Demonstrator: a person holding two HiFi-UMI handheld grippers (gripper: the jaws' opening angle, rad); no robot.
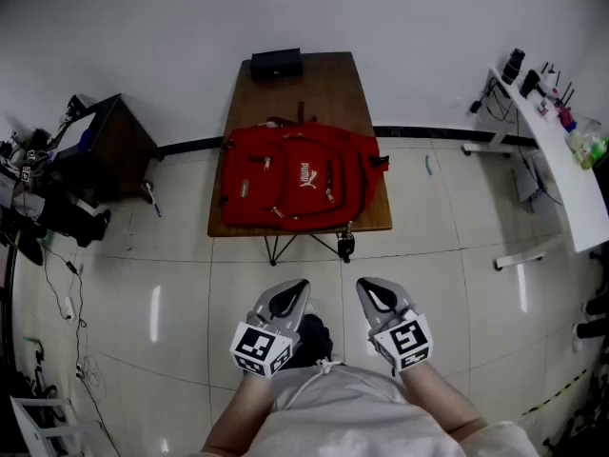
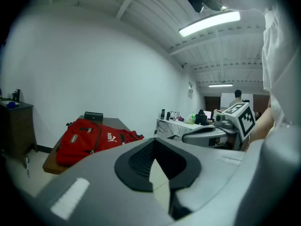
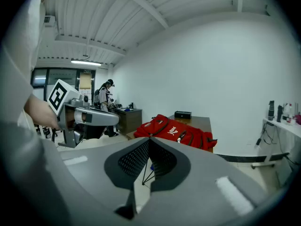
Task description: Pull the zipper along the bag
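Observation:
A red backpack (image 1: 295, 184) lies flat on a brown wooden table (image 1: 333, 89), with its zip lines running across the front. It also shows in the left gripper view as the backpack (image 2: 91, 138) and in the right gripper view as the backpack (image 3: 174, 133). My left gripper (image 1: 295, 288) and right gripper (image 1: 369, 287) hang side by side close to my body, over the tiled floor and well short of the table. Both are shut and hold nothing: the left gripper (image 2: 154, 142) and the right gripper (image 3: 149, 141) each have their tips touching.
A black box (image 1: 276, 63) sits at the table's far end against the wall. A dark cabinet (image 1: 114, 146) with cables stands at the left. A white desk (image 1: 557, 150) with bottles is at the right. A person (image 3: 107, 95) stands far off.

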